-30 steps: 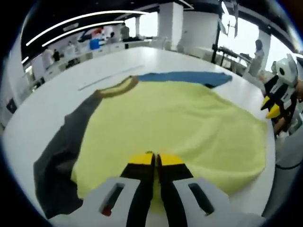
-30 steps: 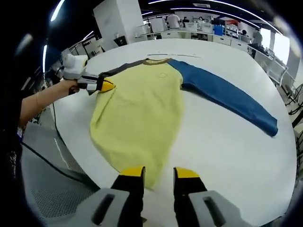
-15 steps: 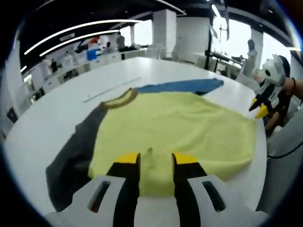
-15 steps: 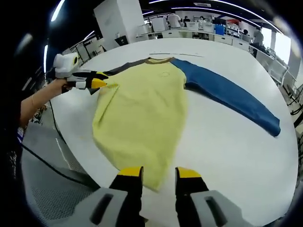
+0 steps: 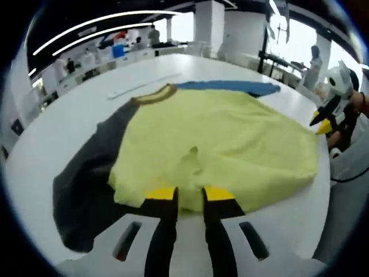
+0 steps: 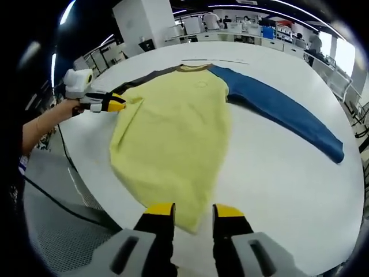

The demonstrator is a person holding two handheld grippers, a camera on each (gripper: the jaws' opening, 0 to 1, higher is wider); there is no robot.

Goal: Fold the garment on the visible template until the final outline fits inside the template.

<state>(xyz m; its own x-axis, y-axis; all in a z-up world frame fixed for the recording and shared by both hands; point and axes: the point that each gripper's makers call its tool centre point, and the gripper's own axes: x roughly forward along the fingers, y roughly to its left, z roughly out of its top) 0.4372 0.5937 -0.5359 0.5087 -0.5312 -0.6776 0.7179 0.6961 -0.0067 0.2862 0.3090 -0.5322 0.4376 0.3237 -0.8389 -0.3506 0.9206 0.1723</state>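
While the garment [image 6: 173,138] lies spread flat on the white table [image 6: 277,173], the right gripper [image 6: 193,210] sits at 6 o'clock of the right gripper view with its yellow-tipped jaws parted by a clear gap and holding nothing; the yellow hem's corner lies just ahead of the left jaw tip. The blue sleeve [image 6: 282,112] stretches toward 3 o'clock, the dark sleeve [image 6: 144,78] toward 11. In the left gripper view the left gripper [image 5: 188,193] has its jaws a narrow gap apart, tips at the yellow body's [image 5: 219,141] near edge, where a small pucker [image 5: 190,158] rises just ahead. Whether cloth is pinched I cannot tell. The dark sleeve lies at 9 o'clock there.
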